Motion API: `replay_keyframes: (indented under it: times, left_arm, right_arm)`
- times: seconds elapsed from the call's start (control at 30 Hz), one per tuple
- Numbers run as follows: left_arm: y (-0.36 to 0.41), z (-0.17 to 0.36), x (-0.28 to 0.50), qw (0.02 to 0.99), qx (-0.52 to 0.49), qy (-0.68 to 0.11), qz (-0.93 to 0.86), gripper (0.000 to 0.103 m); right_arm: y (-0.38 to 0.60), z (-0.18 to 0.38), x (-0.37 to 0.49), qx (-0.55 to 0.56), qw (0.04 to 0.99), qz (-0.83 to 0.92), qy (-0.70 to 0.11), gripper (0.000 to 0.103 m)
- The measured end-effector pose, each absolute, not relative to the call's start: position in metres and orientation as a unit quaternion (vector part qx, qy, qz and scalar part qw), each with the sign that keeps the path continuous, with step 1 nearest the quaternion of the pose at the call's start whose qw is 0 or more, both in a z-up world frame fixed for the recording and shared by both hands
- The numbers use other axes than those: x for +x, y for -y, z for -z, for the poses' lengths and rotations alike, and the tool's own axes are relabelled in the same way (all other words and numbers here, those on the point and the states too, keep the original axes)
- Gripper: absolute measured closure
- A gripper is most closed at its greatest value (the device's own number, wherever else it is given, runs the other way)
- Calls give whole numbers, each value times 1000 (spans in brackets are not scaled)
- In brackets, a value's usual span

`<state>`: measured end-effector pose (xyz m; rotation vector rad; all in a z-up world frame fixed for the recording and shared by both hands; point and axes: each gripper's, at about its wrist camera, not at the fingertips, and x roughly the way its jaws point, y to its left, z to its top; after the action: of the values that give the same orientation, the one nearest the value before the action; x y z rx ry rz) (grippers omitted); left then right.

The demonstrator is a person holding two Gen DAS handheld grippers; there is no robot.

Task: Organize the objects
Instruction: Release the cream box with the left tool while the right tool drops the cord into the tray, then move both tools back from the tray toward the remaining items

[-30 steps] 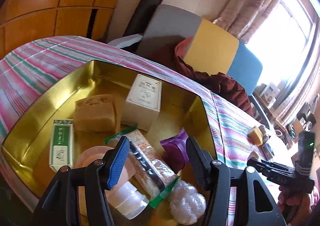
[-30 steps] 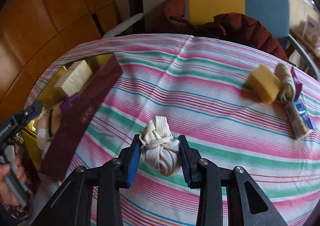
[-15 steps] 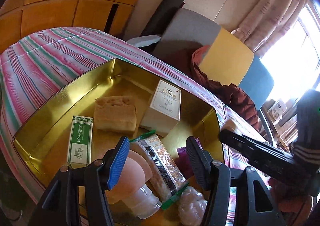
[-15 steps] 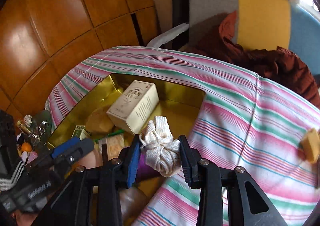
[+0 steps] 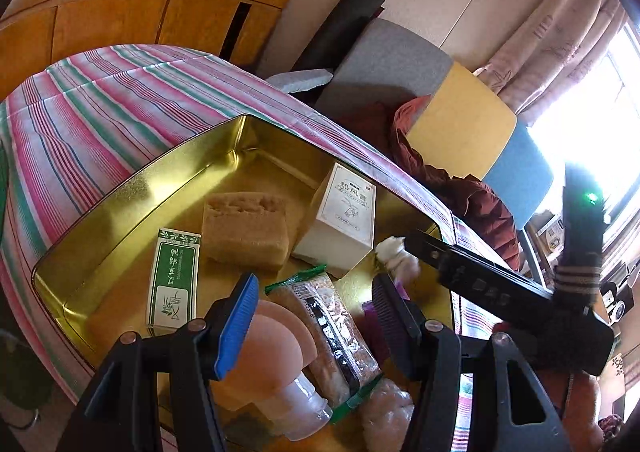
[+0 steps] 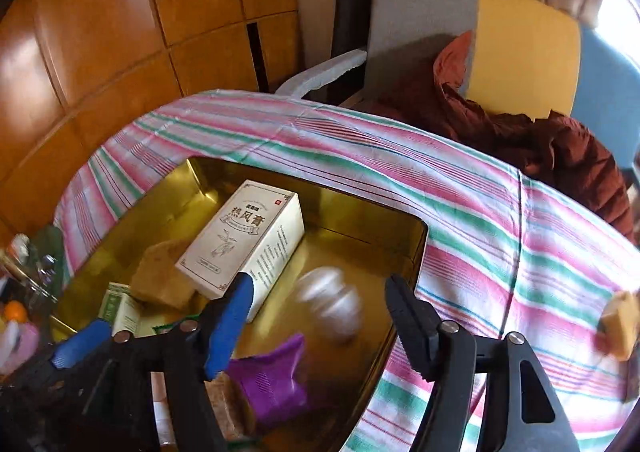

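The right gripper (image 6: pixel 318 322) has just been opening over the gold tin (image 6: pixel 416 252): its jaws now stand apart with nothing pressed between them, and the white rope bundle (image 6: pixel 330 304) it carried a second ago shows as a blurred white shape between and beyond the fingertips, apparently dropping toward the tin's floor. A half second back the bundle was clamped tight; released, it looks to join the sorted things, so this item seems done and the gripper is free to fetch another. From the right wrist view, going outward, the purple packet (image 6: pixel 276 376) lies nearest at about 7 o'clock of the bundle, the cream box (image 6: pixel 240 240) at 10 o'clock, and a yellow sponge (image 6: pixel 618 318) waits on the striped cloth (image 6: pixel 480 211) far off at 3 o'clock, outside the tin. The left wrist view gives what that one hides: the left gripper (image 5: pixel 312 316) hovers open and empty above a snack bar (image 5: pixel 332 328), with the green box (image 5: pixel 174 284) at 9 o'clock, a brown sponge (image 5: pixel 244 232) beyond, and the bundle peeking out by the right gripper's finger at 2 o'clock.
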<state>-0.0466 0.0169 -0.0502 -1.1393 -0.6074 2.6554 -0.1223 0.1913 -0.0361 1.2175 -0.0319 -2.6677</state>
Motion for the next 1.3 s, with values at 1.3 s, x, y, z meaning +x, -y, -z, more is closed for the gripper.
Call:
replay_keyframes:
  times: [1.3]
  left_arm:
    - [-147,43,19,311,-389,42,-866,39]
  right_arm:
    - [-407,85,16,457,-57,885,76,21]
